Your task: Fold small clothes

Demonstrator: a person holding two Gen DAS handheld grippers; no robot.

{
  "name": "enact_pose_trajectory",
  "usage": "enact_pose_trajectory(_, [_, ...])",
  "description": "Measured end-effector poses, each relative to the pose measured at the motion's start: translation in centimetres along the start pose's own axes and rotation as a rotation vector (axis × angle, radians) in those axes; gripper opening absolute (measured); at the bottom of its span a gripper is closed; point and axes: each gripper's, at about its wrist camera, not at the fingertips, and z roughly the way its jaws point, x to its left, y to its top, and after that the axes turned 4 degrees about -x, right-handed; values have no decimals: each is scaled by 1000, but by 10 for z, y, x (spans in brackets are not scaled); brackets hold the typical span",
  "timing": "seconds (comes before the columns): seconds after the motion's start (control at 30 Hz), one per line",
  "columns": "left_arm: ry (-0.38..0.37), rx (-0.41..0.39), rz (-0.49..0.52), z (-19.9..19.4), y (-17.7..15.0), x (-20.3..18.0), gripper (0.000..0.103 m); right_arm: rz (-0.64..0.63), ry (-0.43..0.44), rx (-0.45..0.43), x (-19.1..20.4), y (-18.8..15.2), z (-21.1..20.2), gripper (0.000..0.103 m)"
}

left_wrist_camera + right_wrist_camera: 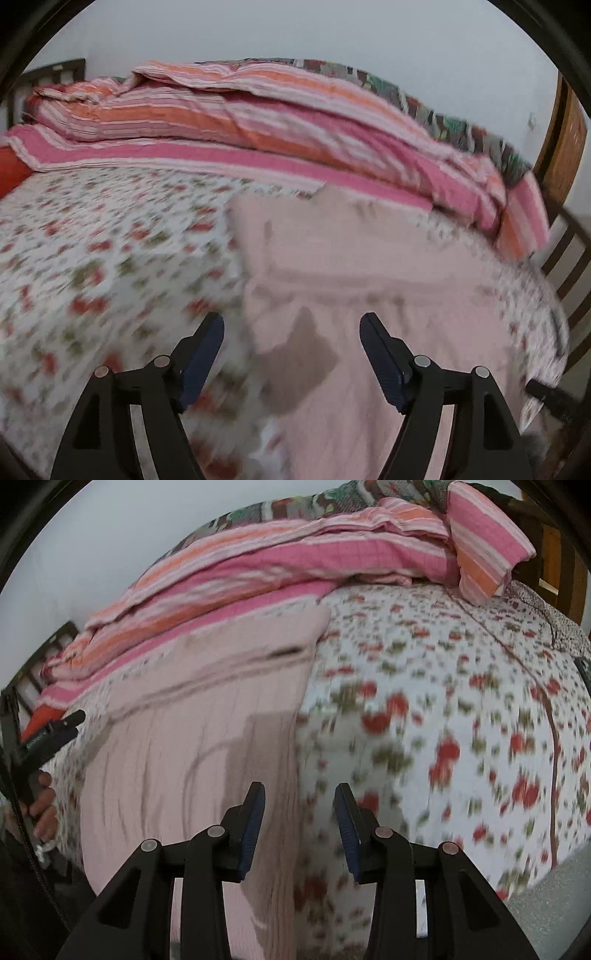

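Bedding fills the room's view: a white bedsheet printed with red flowers [92, 258] makes the flat work surface, and a rumpled pink-and-orange striped quilt [229, 107] lies heaped beyond both tools, probably pushed back to leave folding room. On the sheet lies the pale pink ribbed garment [369, 266], spread fairly flat with a fold line crossing it ahead of the tools, so it looks part-folded. It sits directly ahead of and beneath the left gripper [291, 332], whose jaws stand wide apart and hold nothing, poised above the cloth's near left edge, likely to take it. The right gripper [299, 805], likewise spread and unloaded, hangs over the garment's right edge [299, 709], one finger above cloth, the other above sheet. Both views are motion-blurred.
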Motion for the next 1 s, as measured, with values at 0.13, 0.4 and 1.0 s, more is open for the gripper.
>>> enact_pose_trajectory(0.13, [-22, 76, -33, -28, -52, 18, 73, -15, 45, 11, 5, -32, -8, 39])
enact_pose_trajectory(0.4, [-89, 111, -6, -63, -126, 0, 68, -67, 79, 47, 20, -70, -5, 28])
enact_pose_trajectory(1.0, [-123, 91, -194, -58, -112, 21, 7, -33, 88, -47, -7, -73, -24, 5])
